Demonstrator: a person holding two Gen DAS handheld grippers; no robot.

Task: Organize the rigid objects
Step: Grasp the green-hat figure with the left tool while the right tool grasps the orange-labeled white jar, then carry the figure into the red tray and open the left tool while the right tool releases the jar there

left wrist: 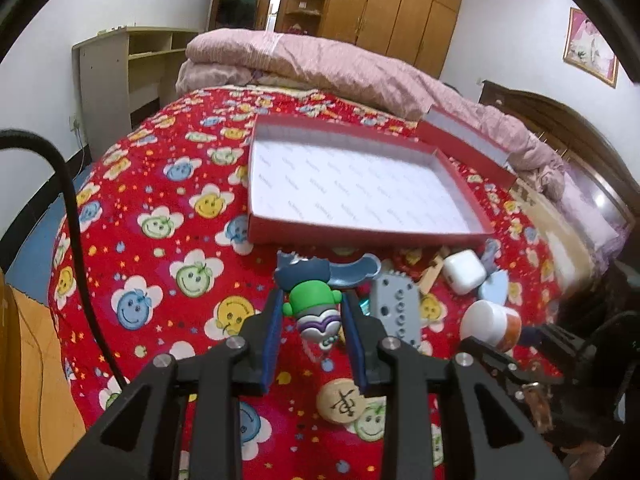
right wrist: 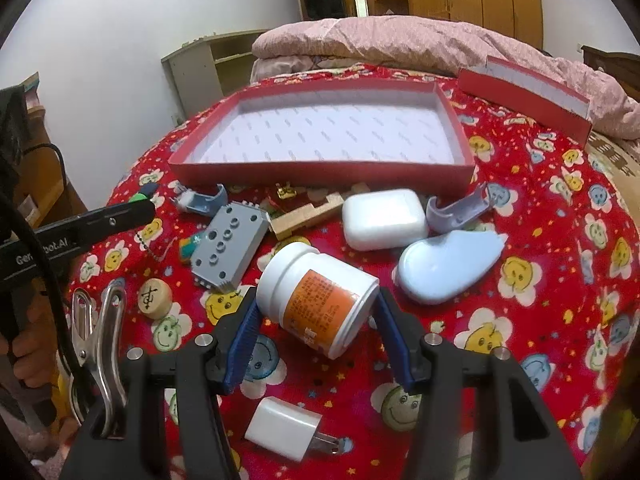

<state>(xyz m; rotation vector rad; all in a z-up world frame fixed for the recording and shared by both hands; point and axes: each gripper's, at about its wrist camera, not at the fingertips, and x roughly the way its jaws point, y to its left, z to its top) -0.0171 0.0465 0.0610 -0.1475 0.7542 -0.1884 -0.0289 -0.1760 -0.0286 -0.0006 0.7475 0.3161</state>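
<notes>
My left gripper (left wrist: 313, 300) is shut on a small toy figure (left wrist: 314, 304) with a green head and a dark blue hat, held above the red bedspread in front of the red box (left wrist: 360, 236). My right gripper (right wrist: 316, 300) is shut on a white pill bottle (right wrist: 316, 298) with an orange label, lying tilted between the fingers. The red box (right wrist: 320, 170), lined white and empty, lies just beyond the pile in the right wrist view. The left gripper shows at the left of that view (right wrist: 120, 216).
On the bedspread lie a grey studded brick (right wrist: 228, 246), a white earbud case (right wrist: 382, 218), a light blue case (right wrist: 444, 266), a wooden chess disc (right wrist: 155, 298), a metal clip (right wrist: 96, 344), a white charger plug (right wrist: 282, 428). The box lid (right wrist: 524, 96) leans far right.
</notes>
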